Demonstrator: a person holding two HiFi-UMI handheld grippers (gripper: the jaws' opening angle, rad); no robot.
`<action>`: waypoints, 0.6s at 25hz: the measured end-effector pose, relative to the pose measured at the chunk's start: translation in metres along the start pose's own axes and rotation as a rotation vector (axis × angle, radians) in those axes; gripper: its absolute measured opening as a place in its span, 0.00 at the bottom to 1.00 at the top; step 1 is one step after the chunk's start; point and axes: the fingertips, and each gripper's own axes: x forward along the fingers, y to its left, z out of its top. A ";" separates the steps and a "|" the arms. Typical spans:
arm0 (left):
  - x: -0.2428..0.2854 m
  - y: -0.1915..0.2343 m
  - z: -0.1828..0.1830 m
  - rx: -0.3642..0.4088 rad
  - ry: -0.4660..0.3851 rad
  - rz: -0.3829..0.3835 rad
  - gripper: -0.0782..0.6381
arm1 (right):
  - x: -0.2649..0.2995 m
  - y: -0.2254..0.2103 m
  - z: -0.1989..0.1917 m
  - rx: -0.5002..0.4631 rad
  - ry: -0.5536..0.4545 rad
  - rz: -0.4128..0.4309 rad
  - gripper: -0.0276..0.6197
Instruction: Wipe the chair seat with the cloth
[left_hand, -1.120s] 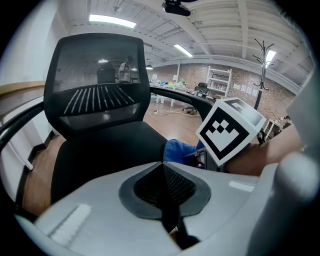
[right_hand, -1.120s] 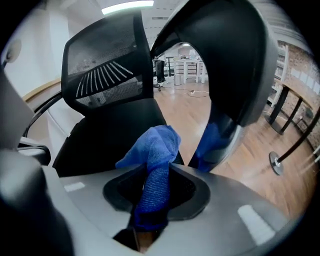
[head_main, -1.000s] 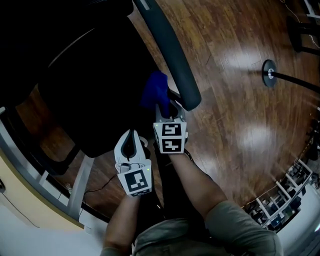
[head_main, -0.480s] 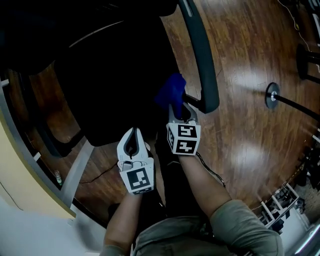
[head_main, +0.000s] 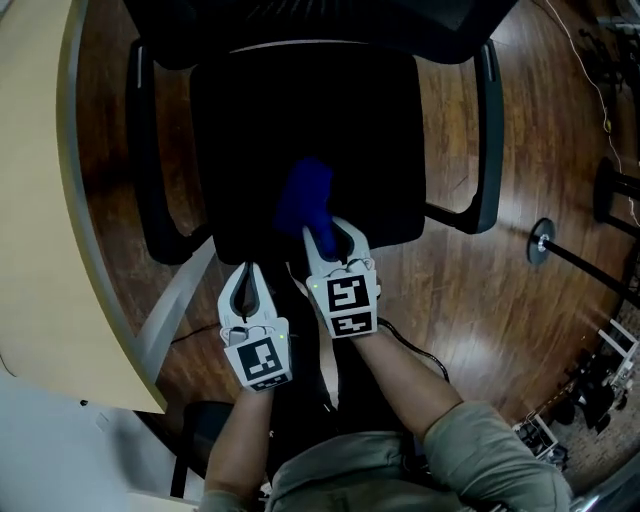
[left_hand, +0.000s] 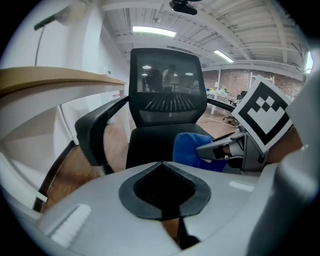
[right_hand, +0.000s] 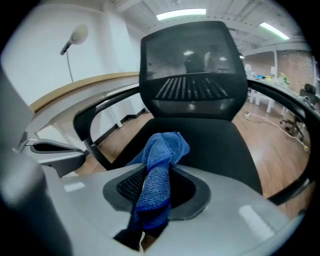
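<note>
The black chair seat (head_main: 300, 110) lies squarely ahead between its two armrests. My right gripper (head_main: 328, 230) is shut on a blue cloth (head_main: 305, 195) over the seat's front edge. The cloth (right_hand: 160, 165) sticks up between the jaws as a bunched, twisted wad. I cannot tell whether it touches the seat (right_hand: 220, 145). My left gripper (head_main: 247, 272) hangs just left of the right one and nearer the person, in front of the seat. It is shut with nothing in it (left_hand: 162, 167). In the left gripper view the cloth (left_hand: 187, 147) and the right gripper (left_hand: 215, 150) show at right.
A pale curved desk (head_main: 40, 200) runs down the left, with a grey leg (head_main: 170, 310) beside the chair. Armrests (head_main: 487, 130) (head_main: 145, 150) flank the seat and the mesh backrest (right_hand: 192, 75) stands behind it. A round stand base (head_main: 540, 240) sits on the wooden floor at right.
The head view has swung, so the chair now faces squarely. The right gripper's cloth, earlier beside an armrest, is now over the seat's front. Both grippers keep their grip state.
</note>
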 end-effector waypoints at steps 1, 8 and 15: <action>-0.005 0.010 -0.007 -0.011 0.006 0.012 0.12 | 0.005 0.020 0.000 -0.045 0.006 0.035 0.20; -0.033 0.069 -0.048 -0.065 0.022 0.096 0.11 | 0.036 0.128 -0.029 -0.276 0.094 0.213 0.20; -0.032 0.084 -0.076 -0.108 0.037 0.152 0.12 | 0.058 0.159 -0.074 -0.367 0.171 0.290 0.20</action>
